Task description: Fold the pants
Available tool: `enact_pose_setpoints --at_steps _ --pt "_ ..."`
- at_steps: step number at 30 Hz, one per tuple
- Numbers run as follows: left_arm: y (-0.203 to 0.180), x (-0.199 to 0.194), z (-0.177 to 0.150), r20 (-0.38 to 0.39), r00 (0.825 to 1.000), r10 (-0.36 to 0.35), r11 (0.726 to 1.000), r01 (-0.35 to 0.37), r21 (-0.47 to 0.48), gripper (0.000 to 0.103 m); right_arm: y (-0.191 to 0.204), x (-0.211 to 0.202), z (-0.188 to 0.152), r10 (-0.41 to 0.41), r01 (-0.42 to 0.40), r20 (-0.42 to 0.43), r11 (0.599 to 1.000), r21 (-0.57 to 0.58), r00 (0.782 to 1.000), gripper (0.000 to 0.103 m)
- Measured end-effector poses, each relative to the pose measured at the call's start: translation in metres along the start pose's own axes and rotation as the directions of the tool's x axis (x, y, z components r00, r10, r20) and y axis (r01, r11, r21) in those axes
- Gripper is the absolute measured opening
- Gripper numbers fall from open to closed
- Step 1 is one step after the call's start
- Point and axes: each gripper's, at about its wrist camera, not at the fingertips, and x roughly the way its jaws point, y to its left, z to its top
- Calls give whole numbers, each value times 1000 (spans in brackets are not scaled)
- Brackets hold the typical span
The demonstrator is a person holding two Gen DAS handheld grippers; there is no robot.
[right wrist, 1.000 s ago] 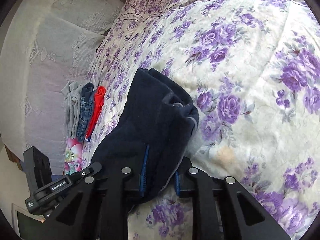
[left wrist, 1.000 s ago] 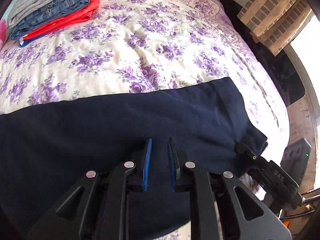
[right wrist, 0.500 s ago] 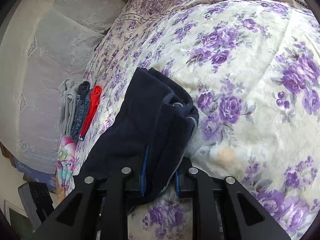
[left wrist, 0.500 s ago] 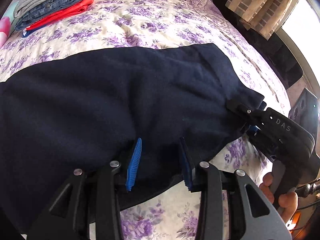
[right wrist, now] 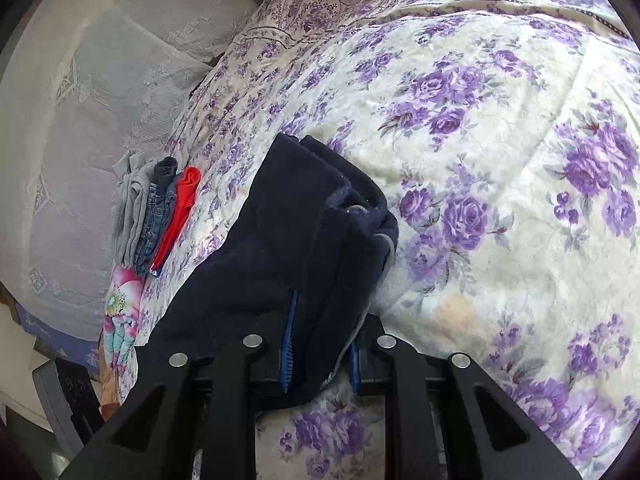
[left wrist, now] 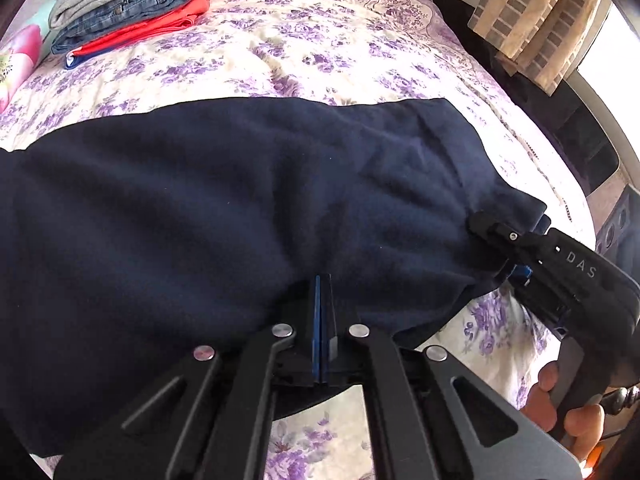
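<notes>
Dark navy pants lie spread across the flowered bed. My left gripper is shut at the near edge of the pants, its blue pads pressed together with the fabric bunched around the tips. My right gripper shows in the left wrist view at the pants' right end. In the right wrist view the right gripper is shut on a thick fold of the pants near the waistband, cloth filling the gap between its pads.
A stack of folded clothes, grey, denim and red, lies at the far left of the bed, also in the right wrist view. A flowered pillow lies beside it. The bed's right edge drops off by a dark frame.
My left gripper opened over the pants' near edge, then closed on it. The right gripper has held its fold throughout and barely moved.
</notes>
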Motion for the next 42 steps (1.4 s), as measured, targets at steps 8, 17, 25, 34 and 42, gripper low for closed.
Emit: enact_pose_setpoints --at_steps 8,17,25,34,42 --pt "63 -45 -4 51 994 -93 979 101 -178 0 94 -23 4 -125 142 70 923 -357 990 20" --pt "236 -135 -51 91 993 78 924 -38 -382 0 243 -15 -73 -70 50 9 607 -794 997 18" --pt "317 -146 -89 82 996 38 871 7 -491 0 290 73 -195 -249 -122 -206 317 -941 946 18" --pt "331 -132 -99 146 989 -9 878 77 -473 1 296 49 -209 -268 -241 -325 301 -923 907 66" --pt "332 -130 -102 190 981 -34 879 120 -461 1 300 57 -201 -248 -244 -356 390 -888 901 4"
